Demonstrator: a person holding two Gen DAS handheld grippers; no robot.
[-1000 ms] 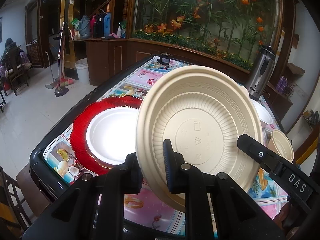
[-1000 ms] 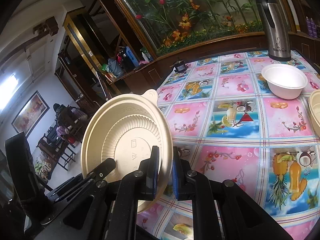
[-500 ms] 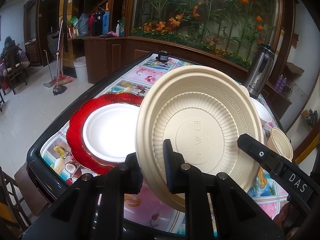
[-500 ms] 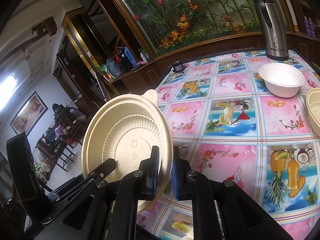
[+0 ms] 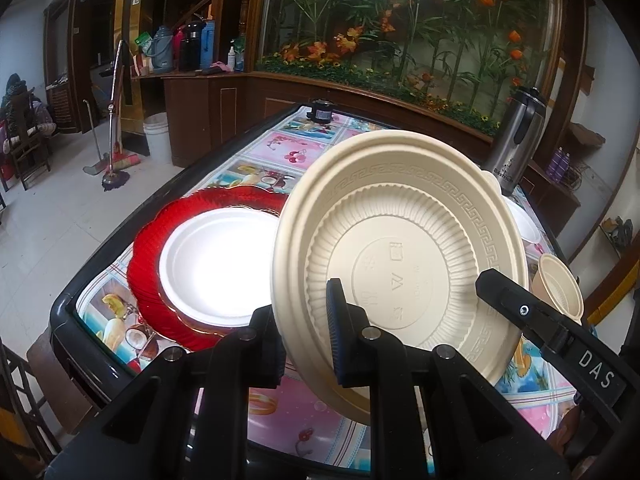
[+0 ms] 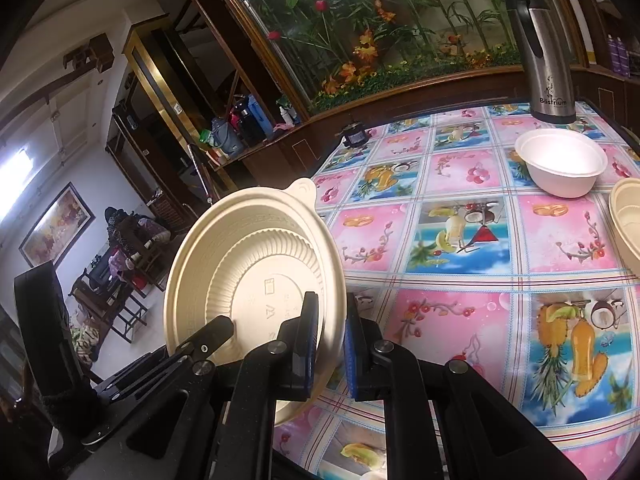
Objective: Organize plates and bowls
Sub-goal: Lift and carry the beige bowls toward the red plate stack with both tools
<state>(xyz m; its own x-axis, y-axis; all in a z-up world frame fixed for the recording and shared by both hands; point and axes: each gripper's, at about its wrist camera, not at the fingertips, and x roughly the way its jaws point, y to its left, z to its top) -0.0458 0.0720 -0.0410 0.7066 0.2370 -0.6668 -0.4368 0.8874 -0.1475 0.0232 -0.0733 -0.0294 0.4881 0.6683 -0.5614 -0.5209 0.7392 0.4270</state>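
Two grippers pinch one cream plate (image 5: pixel 400 248) from opposite sides and hold it tilted above the near part of the table (image 6: pixel 460 240). The left gripper (image 5: pixel 304 320) points forward and down, its jaws pressed together on the plate's lower rim, one finger in front of the ribbed face and the other behind it. The right gripper (image 6: pixel 330 328) also angles downward, its blue-padded jaws clamped on the plate's rim from the other side (in the left wrist view it shows as a black bar lettered DAS crossing the plate's right edge).

The cream plate stands nearly on edge, off the tablecloth. Its rim carries a raised key-pattern band, inside that a ring of fine radial ribs, and in the flat centre some moulded marks. A small tab sticks out from the rim at the top in the right wrist view.

Beyond and to the left of the held plate, a white plate (image 5: pixel 216 264) lies inside a red scalloped plate (image 5: pixel 146 264) near the table's corner. A white bowl (image 6: pixel 560 162) sits near a steel flask (image 6: pixel 540 52) on the far side. A cream bowl (image 5: pixel 558 284) rests at the right edge, well apart from the plates.
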